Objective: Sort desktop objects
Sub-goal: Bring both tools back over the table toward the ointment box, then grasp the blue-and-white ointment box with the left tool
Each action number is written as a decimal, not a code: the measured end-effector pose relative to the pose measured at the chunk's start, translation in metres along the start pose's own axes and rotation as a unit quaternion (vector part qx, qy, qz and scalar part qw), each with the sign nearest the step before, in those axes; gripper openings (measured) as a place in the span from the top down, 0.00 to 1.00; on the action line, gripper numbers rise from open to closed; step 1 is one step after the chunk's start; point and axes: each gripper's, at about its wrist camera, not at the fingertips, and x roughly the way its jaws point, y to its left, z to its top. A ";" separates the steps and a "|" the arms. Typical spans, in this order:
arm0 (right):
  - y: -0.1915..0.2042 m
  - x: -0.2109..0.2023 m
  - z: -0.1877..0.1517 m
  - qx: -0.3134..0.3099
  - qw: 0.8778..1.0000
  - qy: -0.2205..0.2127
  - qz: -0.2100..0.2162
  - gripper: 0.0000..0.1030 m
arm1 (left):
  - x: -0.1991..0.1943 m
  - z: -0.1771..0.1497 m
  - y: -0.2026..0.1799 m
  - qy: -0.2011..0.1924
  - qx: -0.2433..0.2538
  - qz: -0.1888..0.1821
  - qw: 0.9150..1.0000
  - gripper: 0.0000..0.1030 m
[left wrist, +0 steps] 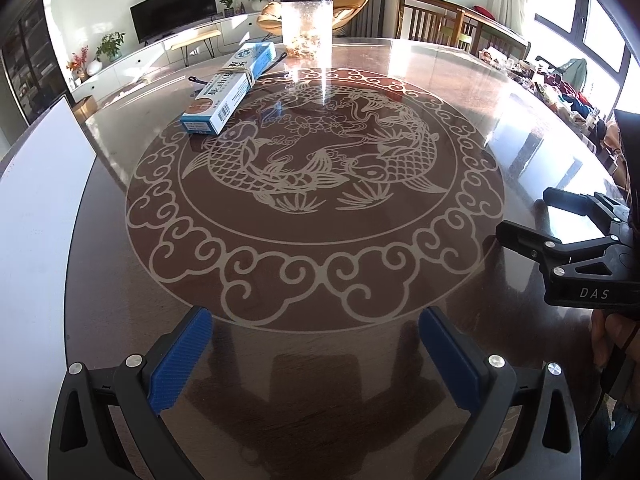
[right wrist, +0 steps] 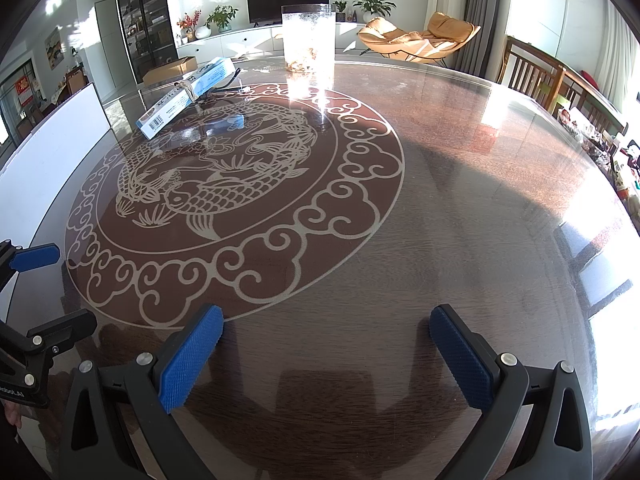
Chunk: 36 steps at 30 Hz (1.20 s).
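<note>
On the far side of the round table, a blue-and-white box lies flat near a clear plastic jar standing upright, the two apart. The left gripper and the right gripper hover above the near edge, well away from both. Each has its blue-padded jaws spread wide, holding nothing.

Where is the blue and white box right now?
In the left wrist view the blue and white box lies on the far left of the round table, on the fish pattern's edge, left of the clear jar.
</note>
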 end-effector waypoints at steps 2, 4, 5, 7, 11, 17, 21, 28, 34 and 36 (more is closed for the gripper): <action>0.000 0.000 0.000 0.000 1.000 0.000 0.000 0.00 | -0.005 0.003 0.007 -0.006 -0.005 0.000 1.000 0.00; 0.000 0.000 0.000 0.000 1.000 0.000 0.000 0.00 | -0.009 0.008 0.012 -0.010 -0.009 0.001 1.000 0.00; 0.000 0.000 0.000 0.000 1.000 0.000 0.000 0.00 | -0.011 0.011 0.015 -0.012 -0.010 0.002 1.000 0.00; 0.000 0.000 0.000 0.000 1.000 0.000 0.000 0.00 | -0.014 0.019 0.020 -0.016 -0.014 0.001 1.000 0.00; 0.000 0.000 0.000 0.000 1.000 0.000 0.000 0.00 | -0.013 0.046 0.029 -0.014 -0.009 0.007 1.000 0.00; 0.000 0.000 0.000 0.000 1.000 0.000 0.000 0.00 | -0.001 0.100 0.038 -0.024 0.037 0.022 0.999 0.00; 0.000 0.000 0.000 0.000 1.000 0.000 0.000 0.00 | 0.017 0.128 0.043 -0.012 0.064 0.037 0.997 0.00; 0.000 0.000 0.000 0.000 1.000 0.000 0.000 0.00 | 0.065 0.169 0.063 0.012 0.063 0.071 0.995 0.00; 0.000 0.000 0.000 0.000 1.000 0.000 0.000 0.00 | 0.103 0.188 0.071 0.022 0.059 0.087 0.994 0.00; 0.000 0.000 0.000 0.000 1.000 0.000 0.000 0.00 | 0.111 0.194 0.072 0.021 0.054 0.090 0.994 0.00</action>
